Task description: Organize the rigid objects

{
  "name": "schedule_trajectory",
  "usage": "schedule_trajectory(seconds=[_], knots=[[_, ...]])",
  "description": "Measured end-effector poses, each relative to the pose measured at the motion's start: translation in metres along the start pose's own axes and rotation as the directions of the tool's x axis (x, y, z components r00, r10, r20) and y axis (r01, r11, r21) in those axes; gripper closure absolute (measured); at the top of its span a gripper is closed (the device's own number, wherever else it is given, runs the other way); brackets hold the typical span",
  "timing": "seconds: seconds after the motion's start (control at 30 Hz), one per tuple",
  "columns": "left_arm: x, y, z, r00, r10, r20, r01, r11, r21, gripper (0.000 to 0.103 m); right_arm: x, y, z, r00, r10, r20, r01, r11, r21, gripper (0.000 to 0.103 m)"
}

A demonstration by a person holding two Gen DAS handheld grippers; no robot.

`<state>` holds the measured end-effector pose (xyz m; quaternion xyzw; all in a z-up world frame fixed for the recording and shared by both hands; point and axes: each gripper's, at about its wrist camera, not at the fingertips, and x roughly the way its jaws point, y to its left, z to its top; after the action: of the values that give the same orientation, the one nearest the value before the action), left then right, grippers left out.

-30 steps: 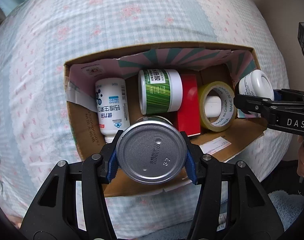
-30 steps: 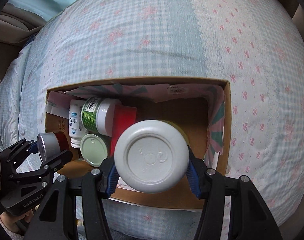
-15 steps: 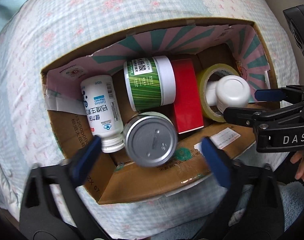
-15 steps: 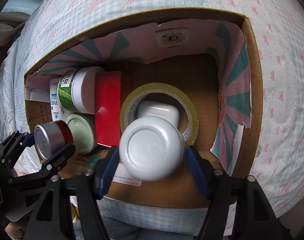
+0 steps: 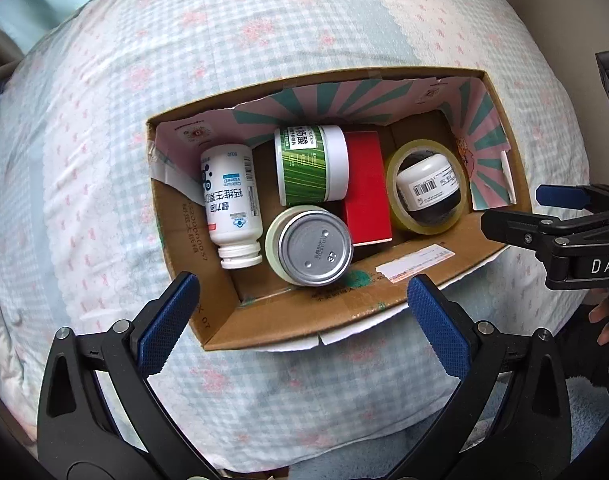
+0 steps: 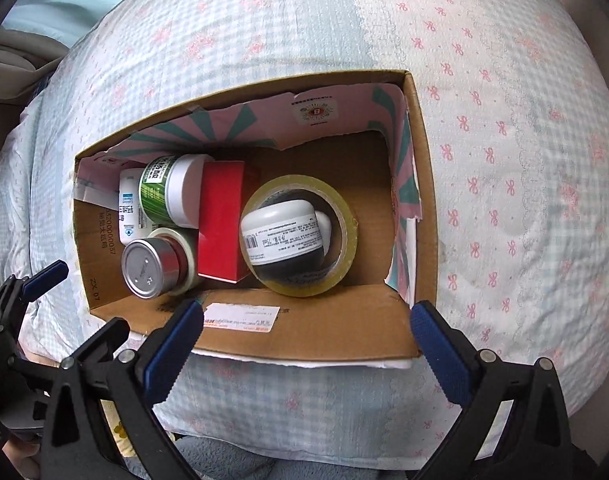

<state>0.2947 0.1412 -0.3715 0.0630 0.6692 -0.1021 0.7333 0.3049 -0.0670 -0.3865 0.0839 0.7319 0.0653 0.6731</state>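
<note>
Both cans have left the fingers and now lie in the box point(image 5: 192, 288) on the bed point(image 5: 184, 60). Left gripper point(image 5: 300, 312) and right gripper point(image 6: 304, 336) have just spread wide, empty. White jar point(image 6: 280, 232) sits inside the tape roll point(image 6: 344, 216); tin point(image 5: 314, 245) stands beside the red carton point(image 5: 366, 188).

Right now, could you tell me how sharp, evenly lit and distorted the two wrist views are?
Left wrist view: sharp, soft even daylight, only mild sheen on the metal can; strong fisheye bends the cardboard box rim. Right wrist view: equally sharp, box bowed likewise, dark vignette in the corners, tape roll slightly glossy.
</note>
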Motion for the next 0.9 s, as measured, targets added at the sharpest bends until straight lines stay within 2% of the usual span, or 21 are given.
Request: schedule_trajectory(seconds=[0.2,0.33,0.43,0.53,0.6,0.67,0.77,0.87,0.9], knots=[[-0.043,0.0,-0.014,0.997,-0.002,0.082,0.006,0.999,-0.042,0.0,-0.037,0.006,-0.018,0.997,0.0,0.077,-0.001,1.0,0.007,0.0],[-0.085,-0.002,-0.02,0.987,0.043,0.155,-0.035,0.998,-0.051,0.0,-0.07,0.013,-0.033,0.989,-0.028,0.146,0.028,1.0,-0.001,0.0],[-0.125,-0.001,-0.023,0.969,0.057,0.238,-0.043,0.997,-0.066,0.0,-0.106,0.016,-0.043,0.973,-0.041,0.228,0.044,0.999,-0.004,0.0],[-0.174,-0.006,-0.025,0.94,0.077,0.333,-0.055,0.996,-0.075,0.0,-0.152,0.018,-0.055,0.94,-0.059,0.335,0.065,0.998,-0.009,0.0],[-0.21,-0.011,-0.029,0.911,0.085,0.404,-0.054,0.995,-0.088,0.0,-0.187,0.02,-0.065,0.908,-0.063,0.414,0.075,0.997,-0.013,0.0],[-0.249,-0.018,-0.035,0.876,0.08,0.476,-0.039,0.995,-0.095,0.0,-0.224,0.024,-0.077,0.865,-0.079,0.496,0.103,0.994,-0.023,0.0],[-0.309,-0.037,-0.054,0.79,0.08,0.608,-0.025,0.995,-0.097,0.0,-0.276,0.028,-0.101,0.793,-0.094,0.603,0.145,0.989,-0.037,0.0],[-0.353,-0.061,-0.079,0.695,0.12,0.709,-0.055,0.992,-0.114,0.0,-0.317,0.027,-0.129,0.726,-0.087,0.682,0.156,0.987,-0.04,0.0],[-0.362,-0.07,-0.085,0.675,0.132,0.726,-0.064,0.991,-0.12,0.0,-0.328,0.026,-0.138,0.705,-0.083,0.705,0.155,0.987,-0.039,0.0]])
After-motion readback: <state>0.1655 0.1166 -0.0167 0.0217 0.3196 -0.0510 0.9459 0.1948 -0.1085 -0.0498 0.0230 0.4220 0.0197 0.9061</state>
